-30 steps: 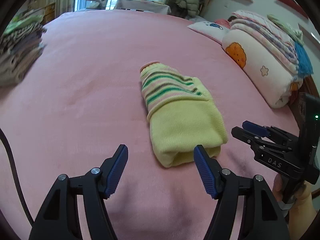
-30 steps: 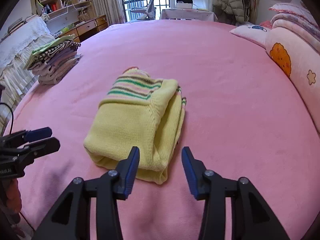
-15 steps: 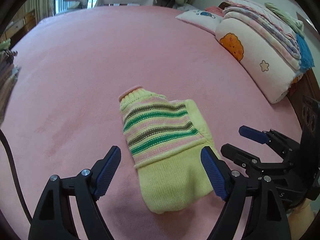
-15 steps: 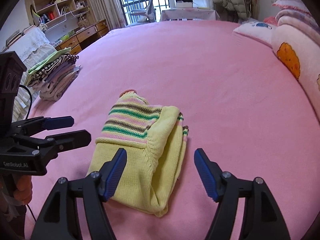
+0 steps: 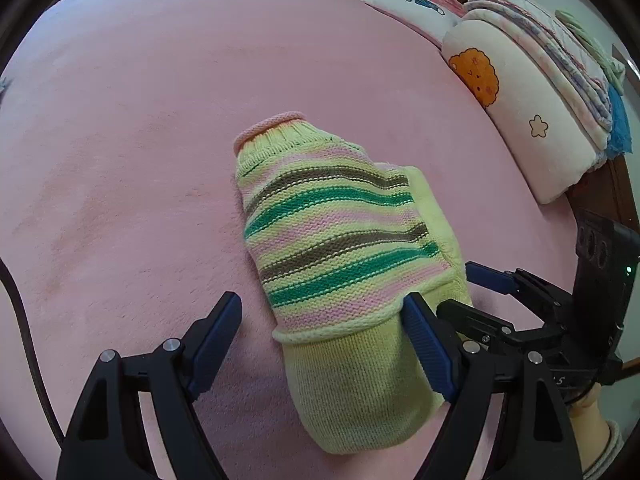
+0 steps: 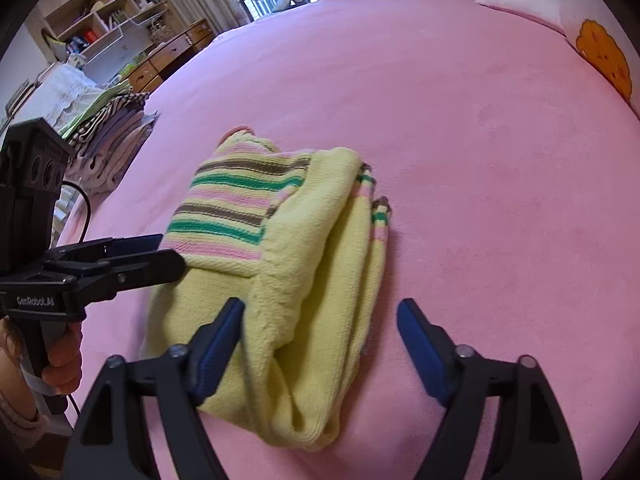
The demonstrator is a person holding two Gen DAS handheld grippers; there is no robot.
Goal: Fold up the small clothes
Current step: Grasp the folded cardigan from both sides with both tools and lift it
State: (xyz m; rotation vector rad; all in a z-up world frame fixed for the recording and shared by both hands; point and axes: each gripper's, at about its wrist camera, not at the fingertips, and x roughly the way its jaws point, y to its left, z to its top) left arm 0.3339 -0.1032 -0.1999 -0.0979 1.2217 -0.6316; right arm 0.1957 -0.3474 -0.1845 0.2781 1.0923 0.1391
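A small folded yellow sweater (image 5: 340,240) with green, pink and brown stripes lies on the pink bed cover (image 5: 140,120). My left gripper (image 5: 322,308) straddles its near left part, open, its right finger against the knit and its left finger clear of it. In the right wrist view the same sweater (image 6: 304,264) shows its stacked folded edges on the right. My right gripper (image 6: 320,308) hovers over that side with its jaws opening, the folds between them and neither pad pressing. Each gripper shows in the other's view: the right gripper (image 5: 460,290) and the left gripper (image 6: 170,252).
A stack of folded clothes (image 6: 108,140) sits at the bed's left edge. Pillows and folded bedding (image 5: 520,120) line the right side. A black cable (image 5: 16,300) trails at the far left. Shelves and drawers (image 6: 120,40) stand beyond the bed.
Both grippers have come down and forward onto the sweater, which now fills the lower views. Both pairs of jaws have spread wider, the right pair most.
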